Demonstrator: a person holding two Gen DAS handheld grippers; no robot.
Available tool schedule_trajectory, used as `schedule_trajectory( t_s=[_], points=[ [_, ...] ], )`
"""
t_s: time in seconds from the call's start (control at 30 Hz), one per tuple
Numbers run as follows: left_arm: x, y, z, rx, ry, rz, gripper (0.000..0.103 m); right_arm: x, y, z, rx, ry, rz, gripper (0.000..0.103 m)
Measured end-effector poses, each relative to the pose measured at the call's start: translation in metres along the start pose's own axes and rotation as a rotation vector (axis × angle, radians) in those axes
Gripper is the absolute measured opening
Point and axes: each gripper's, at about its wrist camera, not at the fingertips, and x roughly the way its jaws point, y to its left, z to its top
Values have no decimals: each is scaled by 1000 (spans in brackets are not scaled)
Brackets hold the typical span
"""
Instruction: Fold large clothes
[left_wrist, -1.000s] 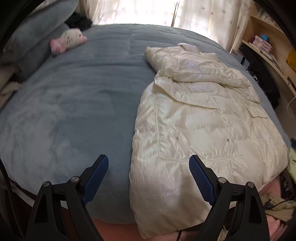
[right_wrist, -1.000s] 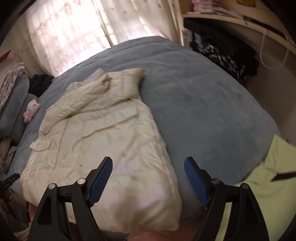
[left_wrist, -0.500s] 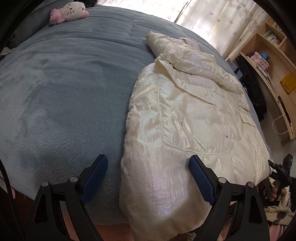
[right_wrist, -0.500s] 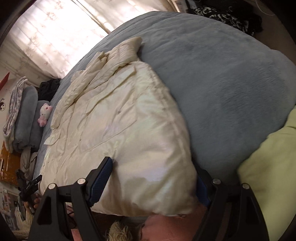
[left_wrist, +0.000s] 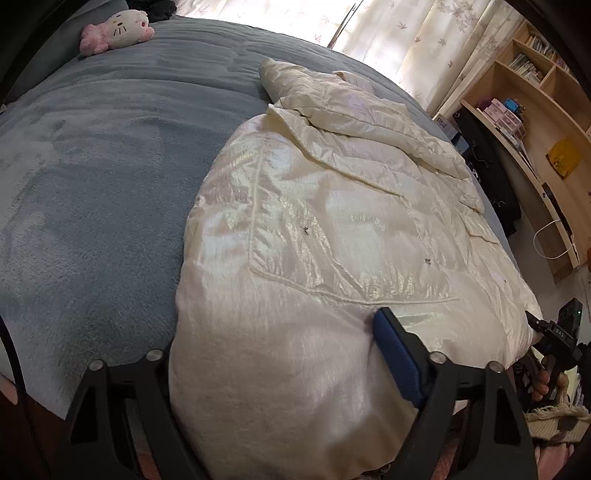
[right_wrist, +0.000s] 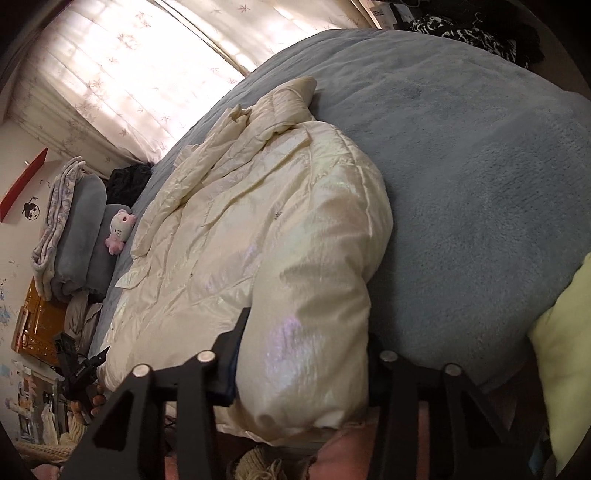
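A cream quilted puffer coat (left_wrist: 332, 229) lies lengthwise on a blue-grey fleece bed cover (left_wrist: 92, 177), its sleeves folded over the chest. My left gripper (left_wrist: 280, 354) straddles the coat's near left hem corner, its jaws still wide; the left finger is hidden behind the fabric. In the right wrist view the coat (right_wrist: 258, 229) fills the middle, and my right gripper (right_wrist: 303, 354) straddles its near right hem corner, jaws wide, right finger hidden under the coat. Each gripper shows small in the other's view, the right one (left_wrist: 554, 332) and the left one (right_wrist: 81, 365).
A Hello Kitty plush (left_wrist: 118, 27) lies at the head of the bed by grey pillows (right_wrist: 85, 229). Wooden shelves (left_wrist: 535, 92) stand to the right. A pale green pillow (right_wrist: 565, 350) sits at the bed's near right edge. Curtains (right_wrist: 129, 74) cover the window.
Both grippers have moved forward onto the coat's near hem corners. The fabric now lies between the jaws of each, hiding one finger per gripper.
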Motion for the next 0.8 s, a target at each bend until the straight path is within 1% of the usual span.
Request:
schedule_trajectory(
  t_s=[0.03,0.07,0.1,0.17,0.2,0.27,0.37,0.47,0.63,0.8],
  points=[
    [0,-1,-1,-1,-3,0,71,0,2,-1,-5,-2,-3,38],
    [0,-3,-1,-7,-4,-6,61,0,4,-1,-12,-4,-9,37],
    [0,-4,-2,-12,-2,-7,57,1,6,-1,-18,-6,-13,34],
    [0,-8,-2,-21,-11,-5,36,0,10,-1,-29,-16,-25,31],
    [-2,-11,-2,-29,-17,-3,32,0,11,-2,-32,-20,-29,28],
    [-4,-19,-1,-36,-24,25,19,-2,17,-1,-50,-32,-45,24],
    [-12,-35,2,-46,-41,91,12,-11,27,0,-87,-64,-71,19],
    [-24,-44,5,-68,-59,124,10,-26,41,4,-123,-115,-84,18],
    [-59,-53,9,-119,-87,109,10,-54,60,10,-151,-183,-48,17],
    [-105,-59,10,-160,-99,52,10,-87,73,14,-174,-234,5,17]
  ],
)
